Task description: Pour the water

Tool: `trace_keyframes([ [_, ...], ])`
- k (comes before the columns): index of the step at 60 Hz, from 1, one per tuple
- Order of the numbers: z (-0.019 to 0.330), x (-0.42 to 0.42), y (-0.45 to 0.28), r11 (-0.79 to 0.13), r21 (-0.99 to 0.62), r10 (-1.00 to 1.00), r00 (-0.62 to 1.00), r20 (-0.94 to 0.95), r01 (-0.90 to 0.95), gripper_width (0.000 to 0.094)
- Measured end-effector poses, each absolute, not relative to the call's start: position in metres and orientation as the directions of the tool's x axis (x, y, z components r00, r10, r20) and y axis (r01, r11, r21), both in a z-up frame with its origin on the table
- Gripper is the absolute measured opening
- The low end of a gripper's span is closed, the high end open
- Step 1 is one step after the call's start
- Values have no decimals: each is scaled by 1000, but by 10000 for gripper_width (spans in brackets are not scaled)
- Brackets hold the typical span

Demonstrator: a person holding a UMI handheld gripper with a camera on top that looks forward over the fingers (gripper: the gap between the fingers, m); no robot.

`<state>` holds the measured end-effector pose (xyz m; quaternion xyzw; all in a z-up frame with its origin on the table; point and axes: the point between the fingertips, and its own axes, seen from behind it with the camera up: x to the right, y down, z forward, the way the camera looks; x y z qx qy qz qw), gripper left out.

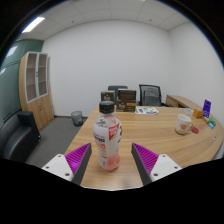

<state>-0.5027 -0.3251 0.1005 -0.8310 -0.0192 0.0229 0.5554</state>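
A clear plastic bottle [107, 139] with a white cap, a red and white label and pinkish liquid at its base stands upright on the wooden table [150, 130]. It is just ahead of my gripper [112, 160], between the two fingers, with a gap at each side. The purple pads [80, 156] flank it and the gripper is open. Farther right on the table stands a small cup [183, 124] with a dark rim.
Boxes [124, 99] and papers [148, 110] lie at the table's far end. Small coloured items [205, 112] sit at the far right. Black office chairs [149, 94] ring the table, one [18, 135] at the near left. A wooden cabinet [35, 88] stands against the left wall.
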Motion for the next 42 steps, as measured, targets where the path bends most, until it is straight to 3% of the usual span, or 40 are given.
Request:
trace_keyframes([
  [7, 86, -510, -287, -348, -937, 34, 999, -12, 0, 762],
  [14, 73, -515, -271, -354, -935, 10, 999, -41, -35, 494],
  [30, 80, -519, -267, -328, -945, 50, 998, -23, -5, 306],
  [42, 135, -513, -263, -295, -950, 95, 986, -137, -104, 305],
])
